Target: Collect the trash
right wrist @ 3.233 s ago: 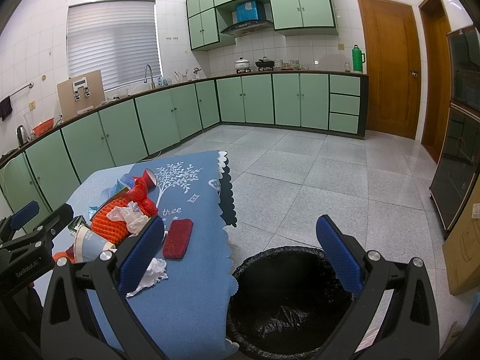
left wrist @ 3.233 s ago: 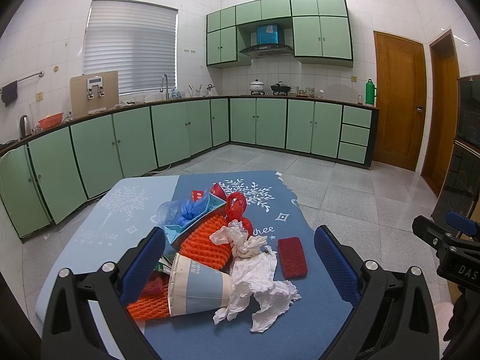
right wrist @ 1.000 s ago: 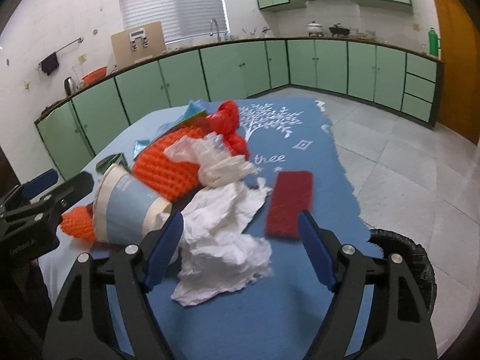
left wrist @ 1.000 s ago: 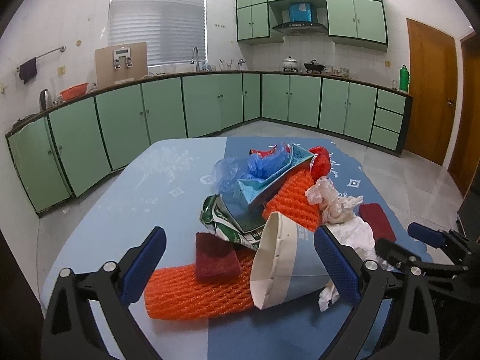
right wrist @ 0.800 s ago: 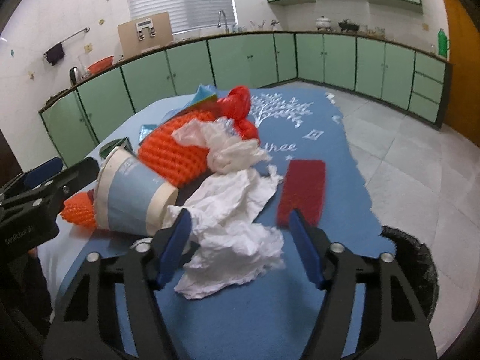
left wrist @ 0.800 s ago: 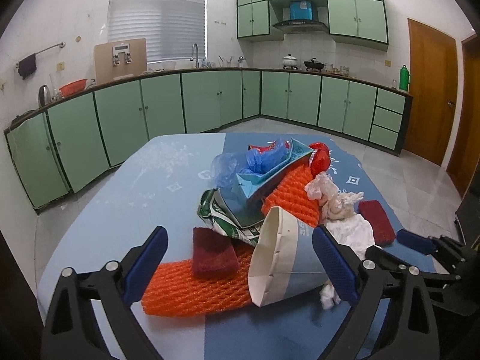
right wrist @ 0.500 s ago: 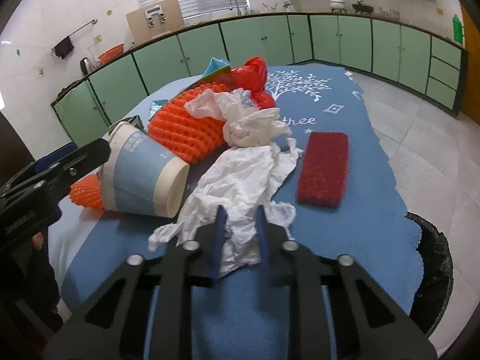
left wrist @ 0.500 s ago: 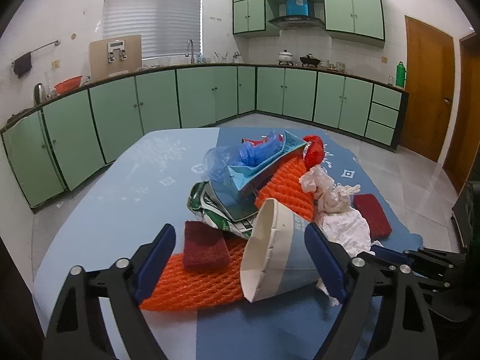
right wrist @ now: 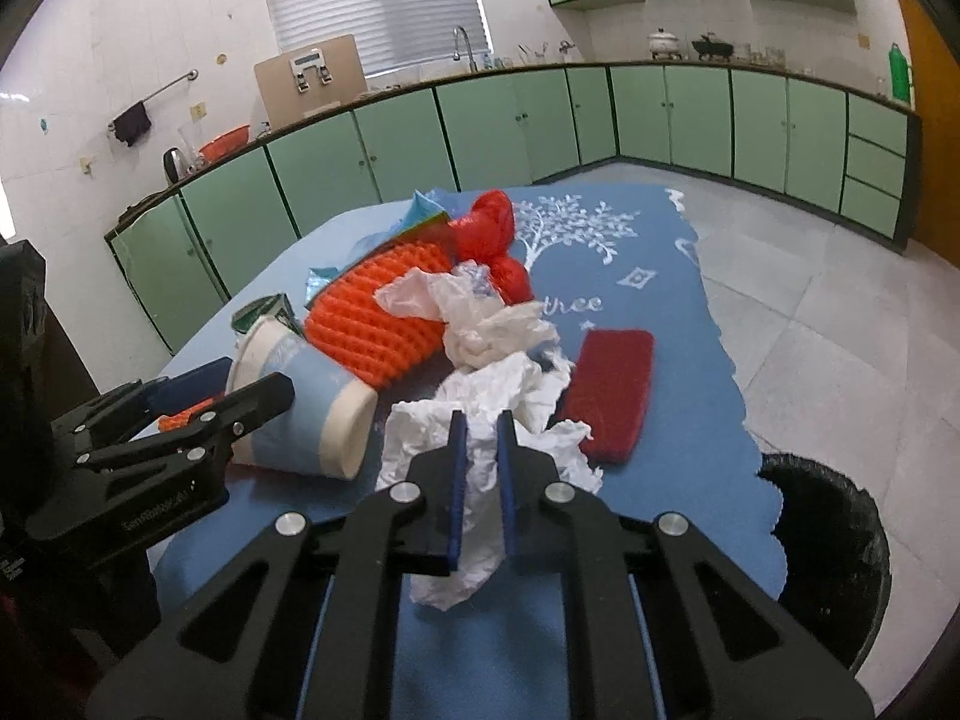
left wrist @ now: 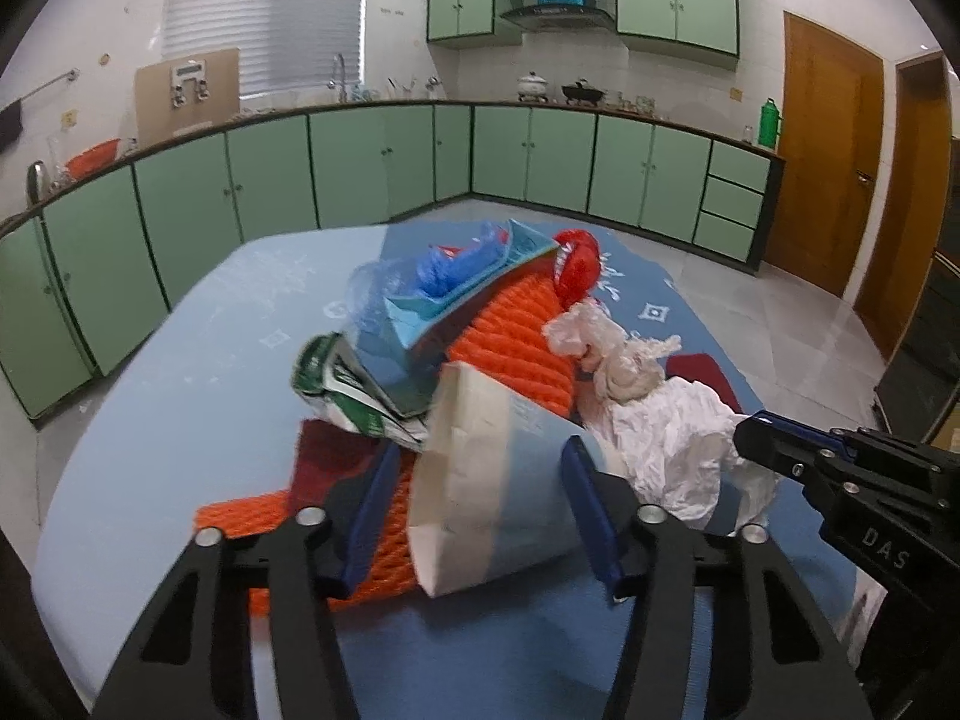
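Jaws on the right gripper (right wrist: 478, 483) clenched on the crumpled white paper (right wrist: 486, 396), near the worktop (right wrist: 678, 444) edge; jaws of the left gripper (left wrist: 480, 510) bracket the tipped paper cup (left wrist: 498, 480), pads at its sides, contact unclear through blur. Cup lies on its side against orange foam netting (left wrist: 510, 330), which crowds the left pad. Behind: green wrapper (left wrist: 336, 384), blue tray (left wrist: 462, 282), red bag (left wrist: 576, 264). Right view alone shows the whole red sponge (right wrist: 612, 390) just beside the paper, and the black bin (right wrist: 828, 546) below the worktop edge.
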`<state>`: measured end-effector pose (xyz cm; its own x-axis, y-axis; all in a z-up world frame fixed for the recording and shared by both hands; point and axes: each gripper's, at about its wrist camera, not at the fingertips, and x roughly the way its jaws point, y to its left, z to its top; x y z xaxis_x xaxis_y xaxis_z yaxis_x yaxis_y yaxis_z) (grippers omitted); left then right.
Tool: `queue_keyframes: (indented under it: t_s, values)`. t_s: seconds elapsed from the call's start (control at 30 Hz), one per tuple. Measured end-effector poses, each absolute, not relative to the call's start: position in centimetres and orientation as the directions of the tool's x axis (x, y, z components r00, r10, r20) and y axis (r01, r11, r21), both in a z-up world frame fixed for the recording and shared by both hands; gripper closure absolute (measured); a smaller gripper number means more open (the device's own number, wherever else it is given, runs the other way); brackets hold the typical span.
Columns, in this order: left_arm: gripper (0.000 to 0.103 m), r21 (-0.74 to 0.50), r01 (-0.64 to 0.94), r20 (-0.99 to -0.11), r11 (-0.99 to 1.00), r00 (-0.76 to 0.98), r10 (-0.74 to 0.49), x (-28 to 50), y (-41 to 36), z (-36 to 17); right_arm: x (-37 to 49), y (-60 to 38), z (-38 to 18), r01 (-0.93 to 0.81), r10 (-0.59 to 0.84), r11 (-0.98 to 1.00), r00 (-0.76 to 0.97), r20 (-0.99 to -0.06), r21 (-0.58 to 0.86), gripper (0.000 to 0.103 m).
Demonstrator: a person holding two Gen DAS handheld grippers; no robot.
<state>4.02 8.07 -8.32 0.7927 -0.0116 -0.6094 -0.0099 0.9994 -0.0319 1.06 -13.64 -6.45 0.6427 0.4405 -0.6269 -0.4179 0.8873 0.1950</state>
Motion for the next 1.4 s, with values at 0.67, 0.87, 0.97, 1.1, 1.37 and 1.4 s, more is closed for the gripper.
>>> queue_keyframes:
  t_s: [0.67, 0.87, 0.97, 1.1, 1.37, 1.4]
  values:
    - [0.089, -0.064, 0.078, -0.577, 0.995, 0.810, -0.101, 3.9, 7.3, -7.5, 3.7, -13.0, -4.7, -0.420, 0.437, 0.890, 0.669, -0.601, 0.179, 0.048]
    - [0.087, -0.074, 0.094, -0.590, 0.993, 0.798, -0.120, 4.4, 7.2, -7.7, 4.5, -12.8, -5.3, -0.403, 0.430, 0.895, 0.661, -0.615, 0.193, 0.048]
    - [0.087, -0.081, 0.096, -0.588, 0.992, 0.799, -0.125, 4.4, 6.9, -7.8, 4.6, -13.2, -5.5, -0.392, 0.423, 0.899, 0.658, -0.623, 0.196, 0.048]
    - [0.088, -0.087, 0.099, -0.590, 0.991, 0.797, -0.131, 4.4, 6.8, -7.7, 4.6, -13.4, -5.5, -0.388, 0.419, 0.901, 0.663, -0.620, 0.195, 0.048]
    - [0.047, -0.061, 0.034, -0.578, 0.998, 0.814, -0.064, 3.7, 8.0, -6.9, 4.4, -13.2, -5.5, -0.396, 0.426, 0.897, 0.661, -0.618, 0.194, 0.048]
    - [0.044, -0.053, 0.027, -0.573, 0.998, 0.818, -0.052, 3.8, 8.2, -6.8, 4.3, -13.1, -5.5, -0.399, 0.427, 0.896, 0.660, -0.617, 0.194, 0.048]
